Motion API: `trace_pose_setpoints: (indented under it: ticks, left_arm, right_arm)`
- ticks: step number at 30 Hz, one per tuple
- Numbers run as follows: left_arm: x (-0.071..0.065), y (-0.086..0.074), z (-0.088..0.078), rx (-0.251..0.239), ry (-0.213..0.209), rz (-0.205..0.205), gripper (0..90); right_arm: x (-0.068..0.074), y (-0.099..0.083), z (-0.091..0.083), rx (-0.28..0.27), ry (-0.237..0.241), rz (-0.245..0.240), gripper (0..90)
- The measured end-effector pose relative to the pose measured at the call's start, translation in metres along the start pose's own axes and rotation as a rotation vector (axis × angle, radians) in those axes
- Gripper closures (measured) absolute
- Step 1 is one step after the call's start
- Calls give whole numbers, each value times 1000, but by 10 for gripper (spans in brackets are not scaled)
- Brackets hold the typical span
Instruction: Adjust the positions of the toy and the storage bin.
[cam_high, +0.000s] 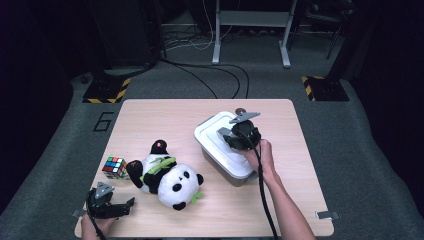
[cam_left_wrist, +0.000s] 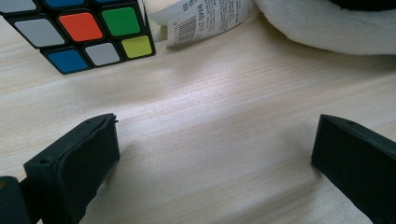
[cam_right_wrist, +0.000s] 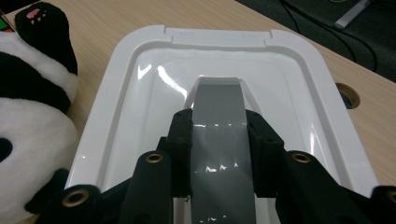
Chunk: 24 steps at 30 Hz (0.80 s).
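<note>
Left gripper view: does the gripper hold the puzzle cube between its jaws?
No: the left gripper stands open over bare table, the puzzle cube lying beyond its jaws.

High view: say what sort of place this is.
Probably a lab or recording studio, not a home. A lone wooden table stands on grey carpet with a taped number, hazard-striped stand bases sit behind it, and cables trail across the dark floor.

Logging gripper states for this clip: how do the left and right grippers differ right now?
The left gripper has its jaws spread wide over bare table with nothing between them; the right gripper is closed on the grey handle of the white lid. The left rests by the table's near edge, the right sits atop the lid. Both have black jaws.
</note>
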<state>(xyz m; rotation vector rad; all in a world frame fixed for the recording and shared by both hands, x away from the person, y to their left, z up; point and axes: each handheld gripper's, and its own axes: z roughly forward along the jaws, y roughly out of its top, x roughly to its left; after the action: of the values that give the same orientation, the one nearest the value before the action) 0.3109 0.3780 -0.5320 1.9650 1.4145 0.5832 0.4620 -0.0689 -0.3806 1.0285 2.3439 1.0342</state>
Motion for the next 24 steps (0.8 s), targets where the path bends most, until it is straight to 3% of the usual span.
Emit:
trace_pose_setpoints:
  ticks: [5, 7, 9, 14, 24]
  left_arm:
    - [0, 0, 0, 1, 0, 0, 5]
    - [0, 0, 0, 1, 0, 0, 5]
    - [0, 0, 0, 1, 1, 1, 5]
    - [0, 0, 1, -10, 13, -1, 0]
    - [-1, 0, 2, -8, 15, -6, 0]
  right_arm:
    - [11, 10, 9, 13, -1, 9, 666]
    - [12, 12, 11, 15, 1, -8, 666]
    - [20, 17, 17, 12, 1, 18, 666]
    - [29, 25, 24, 20, 0, 23, 667]
    - [34, 27, 28, 15, 2, 24, 667]
